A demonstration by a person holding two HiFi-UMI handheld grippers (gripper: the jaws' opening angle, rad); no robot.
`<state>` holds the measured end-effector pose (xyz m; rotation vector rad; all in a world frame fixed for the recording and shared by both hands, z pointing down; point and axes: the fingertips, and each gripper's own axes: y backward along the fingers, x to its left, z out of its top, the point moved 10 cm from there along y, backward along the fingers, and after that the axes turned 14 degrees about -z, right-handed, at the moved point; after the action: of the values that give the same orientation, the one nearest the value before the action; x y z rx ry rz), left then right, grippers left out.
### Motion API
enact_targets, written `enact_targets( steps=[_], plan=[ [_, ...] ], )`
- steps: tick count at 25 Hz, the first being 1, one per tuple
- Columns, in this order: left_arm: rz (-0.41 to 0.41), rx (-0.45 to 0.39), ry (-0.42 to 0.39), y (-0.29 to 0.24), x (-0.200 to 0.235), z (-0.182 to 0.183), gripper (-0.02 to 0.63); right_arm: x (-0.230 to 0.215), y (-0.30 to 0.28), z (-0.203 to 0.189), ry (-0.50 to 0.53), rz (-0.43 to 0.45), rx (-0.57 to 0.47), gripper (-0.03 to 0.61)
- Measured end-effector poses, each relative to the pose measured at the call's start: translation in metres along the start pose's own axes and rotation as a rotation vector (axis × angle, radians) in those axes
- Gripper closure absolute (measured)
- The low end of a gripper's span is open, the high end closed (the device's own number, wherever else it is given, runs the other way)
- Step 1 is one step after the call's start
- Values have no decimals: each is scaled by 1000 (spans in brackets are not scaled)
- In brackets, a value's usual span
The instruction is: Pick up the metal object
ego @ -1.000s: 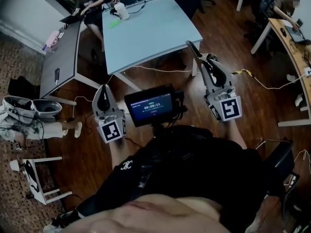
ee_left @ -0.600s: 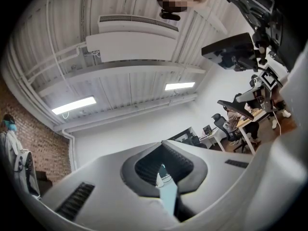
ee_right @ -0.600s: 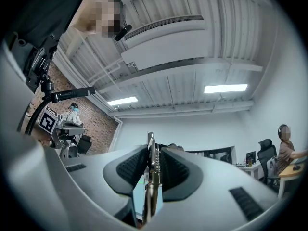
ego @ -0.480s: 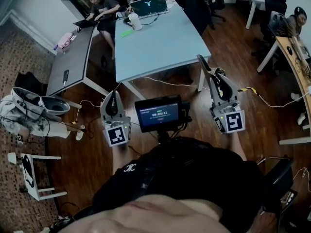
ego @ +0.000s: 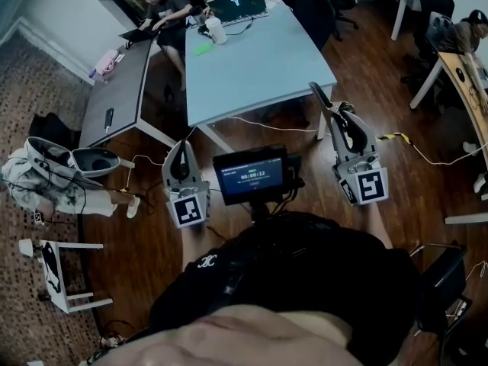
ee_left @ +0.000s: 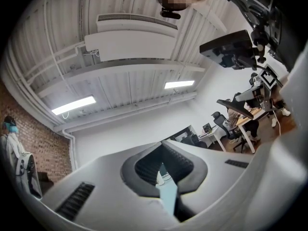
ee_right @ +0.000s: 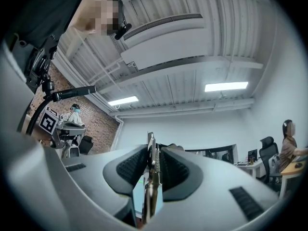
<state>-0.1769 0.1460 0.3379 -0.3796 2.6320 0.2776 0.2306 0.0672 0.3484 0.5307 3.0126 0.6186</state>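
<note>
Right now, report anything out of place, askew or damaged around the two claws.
Nothing looks spilled or damaged. The right claw is shut on the metal object, held edge-on and poking past its tips. The left claw is shut and empty. Only a loose cable trails across the wooden floor.

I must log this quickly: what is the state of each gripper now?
Left gripper: closed, nothing between its jaws.
Right gripper: closed on the metal object.
</note>
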Motion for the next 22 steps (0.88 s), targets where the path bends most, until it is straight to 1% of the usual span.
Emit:
enact_targets(
  steps=[9,11,15,20,22],
  plan=[
    [4,-8,-47,6,1,-15,604,-1,1,-6,-10,0,20,520],
    [1,-8,-45,5,2,-14,604,0,1,-6,-9,0,29,520],
    [-14,3,-16,3,-1,-10,604,2,2,-3,-13,1,14,520],
    [-16,-2,-26,4,2,-15,604,3,6,-6,-6,-3,57,520],
    [-23,-2,-20,0,3,-12,604,3,2,-3,-7,-9,34,520]
  ],
)
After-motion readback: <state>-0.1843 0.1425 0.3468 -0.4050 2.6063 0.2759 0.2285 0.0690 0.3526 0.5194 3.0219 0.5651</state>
